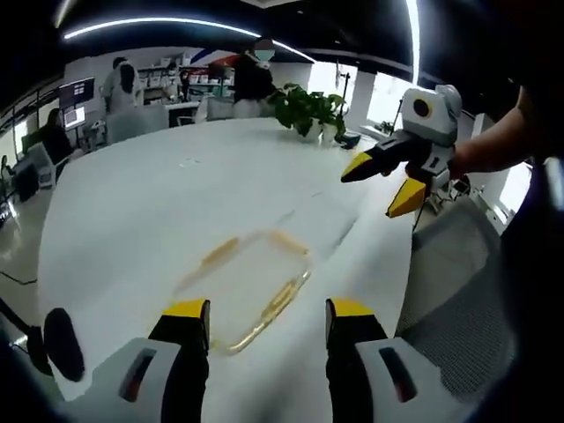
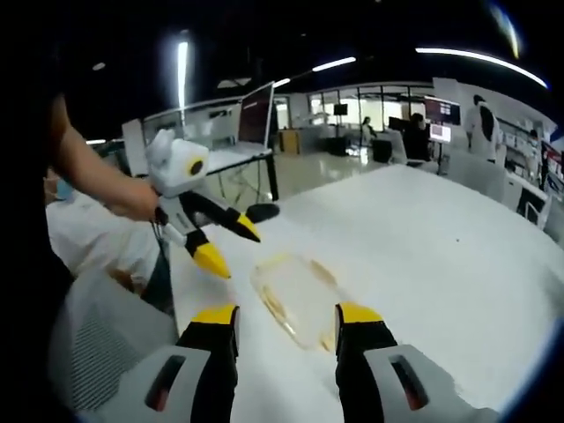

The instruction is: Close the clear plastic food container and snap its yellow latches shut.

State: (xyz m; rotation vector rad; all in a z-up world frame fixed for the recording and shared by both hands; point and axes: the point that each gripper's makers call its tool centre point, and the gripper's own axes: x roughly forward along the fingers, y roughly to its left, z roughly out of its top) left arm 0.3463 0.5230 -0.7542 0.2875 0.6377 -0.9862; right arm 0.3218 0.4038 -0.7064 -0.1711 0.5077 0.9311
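**Desk:** Clear plastic, yellow trim. Where did the food container (image 1: 247, 289) sit?

**Photographer:** It lay flat on the white table (image 1: 159, 211), lower centre of the left gripper view, just beyond the left gripper (image 1: 266, 322). In the right gripper view the same box (image 2: 298, 295) appeared at lower centre, just ahead of the right gripper (image 2: 286, 328). Yellow latches (image 1: 220, 251) showed as pale amber strips along its edges; whether they were snapped down was too blurred to tell.

**Desk:** And the tongs?

**Photographer:** Both pairs stood apart and held nothing. The right one also showed at the upper right of the left gripper view (image 1: 382, 189), raised well above the table with its yellow tips spread. The left one hung at centre left of the right gripper view (image 2: 231, 244), also spread, near the box's edge but not touching it.

**Desk:** How would the step best be done?

**Photographer:** My judgement: the lid looked already seated, so the latches were the work in hand. One gripper should steady the box by pressing down on the lid, since a light container would likely slide on that smooth top. The other should come in low at one latch, push it square against the wall until it clicks, then go round the rest.

**Desk:** Background?

**Photographer:** A potted plant (image 1: 308, 110) sat at the table's far end, top centre of the left gripper view.
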